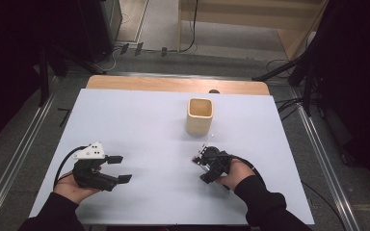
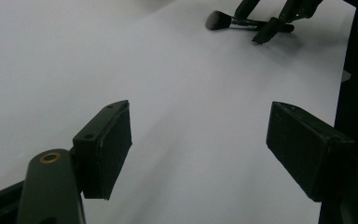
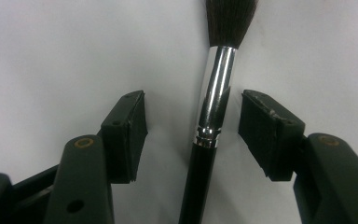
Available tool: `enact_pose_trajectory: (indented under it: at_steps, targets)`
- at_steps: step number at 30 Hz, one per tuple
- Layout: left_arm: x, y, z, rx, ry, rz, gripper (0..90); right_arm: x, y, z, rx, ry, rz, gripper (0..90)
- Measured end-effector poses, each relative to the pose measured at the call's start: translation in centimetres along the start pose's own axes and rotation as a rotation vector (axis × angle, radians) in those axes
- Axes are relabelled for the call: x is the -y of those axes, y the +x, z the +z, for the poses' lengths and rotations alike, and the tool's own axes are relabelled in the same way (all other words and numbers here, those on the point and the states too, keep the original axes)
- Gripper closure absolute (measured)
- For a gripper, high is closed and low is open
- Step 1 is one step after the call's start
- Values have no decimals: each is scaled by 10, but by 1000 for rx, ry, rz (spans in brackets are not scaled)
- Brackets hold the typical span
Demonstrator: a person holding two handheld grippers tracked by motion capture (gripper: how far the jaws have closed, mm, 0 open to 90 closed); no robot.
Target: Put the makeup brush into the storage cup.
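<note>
A makeup brush point(image 3: 216, 84) with dark bristles, a shiny metal ferrule and a black handle lies flat on the white table point(image 1: 135, 125). My right gripper point(image 3: 196, 116) is open, and the brush lies between its jaws, nearer the right one, touching neither. The left gripper view shows the same brush point(image 2: 226, 20) far off, with the right gripper point(image 2: 279, 21) over its handle. In the high view the right gripper point(image 1: 206, 166) is low at the table's front right. My left gripper point(image 1: 120, 168) is at the front left, and its jaws point(image 2: 200, 135) are open with bare table between them.
A light wooden square cup point(image 1: 200, 116) stands upright and open-topped behind the right gripper, near the table's middle back. A wooden strip point(image 1: 173, 85) runs along the far edge. Dark stands and cables sit on the floor beyond.
</note>
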State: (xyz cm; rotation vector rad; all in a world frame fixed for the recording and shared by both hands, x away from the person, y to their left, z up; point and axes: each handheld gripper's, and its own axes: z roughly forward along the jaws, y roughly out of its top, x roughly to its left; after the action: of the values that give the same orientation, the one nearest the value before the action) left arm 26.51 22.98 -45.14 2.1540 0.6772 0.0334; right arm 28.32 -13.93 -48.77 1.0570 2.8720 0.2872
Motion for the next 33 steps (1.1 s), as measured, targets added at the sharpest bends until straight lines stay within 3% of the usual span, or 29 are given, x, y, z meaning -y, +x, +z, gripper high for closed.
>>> enact_pose_trajectory:
  at_steps: [10,12,15,21,24,25,33]
  targets:
    - [0,-1,1,13,13,0,230,-4,-1,0,0,28,-13,457]
    - [1,-1,2,16,16,-3,230,-4,0,-1,3,30,-14,502]
    - [1,0,1,15,14,-5,230,-4,-1,-2,-3,32,-17,648]
    - [1,2,1,4,22,-19,230,-5,-3,-3,2,45,-2,697]
    - [1,2,1,3,24,-21,230,-6,-5,-3,-3,52,25,773]
    - [1,2,1,12,17,-25,231,-7,-6,-3,-7,52,53,791]
    - [0,2,1,15,21,-31,235,-7,-10,-3,-29,59,95,795]
